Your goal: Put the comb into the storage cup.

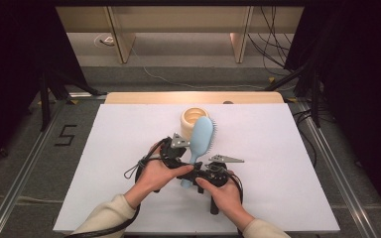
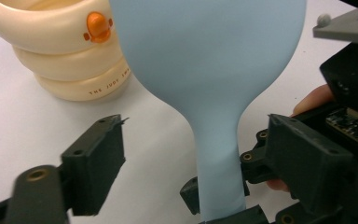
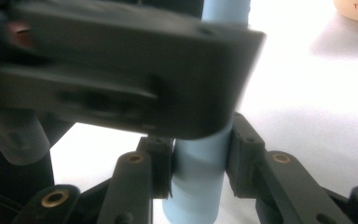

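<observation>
Hairbrush (image 1: 201, 139) is what I have in hand: its pale blue handle (image 3: 196, 182) sits clamped between the jaws of my right gripper (image 3: 199, 161), low on the stem, while the paddle head leans away toward the cream ringed cup (image 1: 194, 118) at the far side of the counter (image 1: 287, 163). My left gripper (image 2: 182, 154) has its jaws spread wide on either side of the neck, touching nothing as far as I can tell. So one narrow grip carries the whole brush. My worry is that the smooth handle could pivot or slide in that clamp, since the heavy head hangs well beyond it. If it swings, the head may knock the cup just beside it. The two grippers are also crowded together, and a careless turn could snag one on the other.
</observation>
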A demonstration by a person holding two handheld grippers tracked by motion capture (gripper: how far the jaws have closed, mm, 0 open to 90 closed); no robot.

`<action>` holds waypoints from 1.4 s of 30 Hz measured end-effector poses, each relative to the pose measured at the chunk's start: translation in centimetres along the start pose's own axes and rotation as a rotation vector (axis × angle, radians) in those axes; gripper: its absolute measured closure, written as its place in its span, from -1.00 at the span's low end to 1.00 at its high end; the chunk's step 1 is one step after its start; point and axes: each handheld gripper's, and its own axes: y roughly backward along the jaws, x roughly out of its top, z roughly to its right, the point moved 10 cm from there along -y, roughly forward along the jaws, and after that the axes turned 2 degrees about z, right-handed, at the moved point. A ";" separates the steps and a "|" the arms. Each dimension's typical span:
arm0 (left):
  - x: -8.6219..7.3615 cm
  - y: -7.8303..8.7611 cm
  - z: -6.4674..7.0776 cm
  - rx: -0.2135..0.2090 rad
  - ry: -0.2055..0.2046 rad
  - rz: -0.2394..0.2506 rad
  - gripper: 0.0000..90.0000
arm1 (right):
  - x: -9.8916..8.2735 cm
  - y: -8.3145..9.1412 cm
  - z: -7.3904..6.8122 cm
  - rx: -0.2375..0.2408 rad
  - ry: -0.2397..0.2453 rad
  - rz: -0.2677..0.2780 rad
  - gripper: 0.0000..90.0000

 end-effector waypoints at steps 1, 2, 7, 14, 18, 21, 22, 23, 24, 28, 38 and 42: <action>0.1 0.1 0.0 -0.012 0.003 0.003 -0.64 | 0.0 0.0 0.0 0.000 -0.001 0.000 0.49; 0.1 0.2 0.1 -0.022 0.005 0.002 -0.66 | 0.0 0.0 0.0 0.000 0.000 0.000 0.49; 0.3 0.6 -0.3 -0.022 -0.012 -0.002 -0.82 | -0.1 0.0 0.1 -0.003 -0.001 -0.003 0.49; 1.4 1.4 -0.4 -0.029 -0.005 0.029 -1.00 | -0.1 0.0 0.1 -0.004 -0.003 -0.002 0.49; 2.4 1.7 -0.5 -0.029 -0.006 0.062 -1.00 | -0.1 0.0 0.1 -0.004 -0.005 -0.003 0.49; 2.9 1.8 -0.4 -0.039 -0.004 0.074 -1.00 | -0.1 0.0 0.1 -0.004 -0.003 -0.004 0.49; 3.2 1.9 -0.3 -0.043 0.003 0.079 -1.00 | -0.2 0.0 0.1 -0.003 -0.004 -0.006 0.49; 3.4 1.9 -0.3 -0.045 0.006 0.085 -1.00 | -0.2 -0.1 0.1 -0.004 -0.002 -0.007 0.49; 3.7 1.9 -0.3 -0.045 0.008 0.090 -1.00 | -0.2 -0.1 0.1 -0.003 -0.003 -0.007 0.49; 4.6 1.9 -0.5 -0.045 0.019 0.105 -1.00 | -0.3 -0.1 0.1 -0.003 -0.002 -0.011 0.49; 6.8 1.2 -1.0 -0.046 0.066 0.117 -1.00 | -0.4 -0.1 -0.1 -0.002 0.000 -0.017 0.49; 7.9 0.7 -1.1 -0.045 0.072 0.118 -1.00 | -0.4 -0.1 -0.1 0.001 0.005 -0.015 0.49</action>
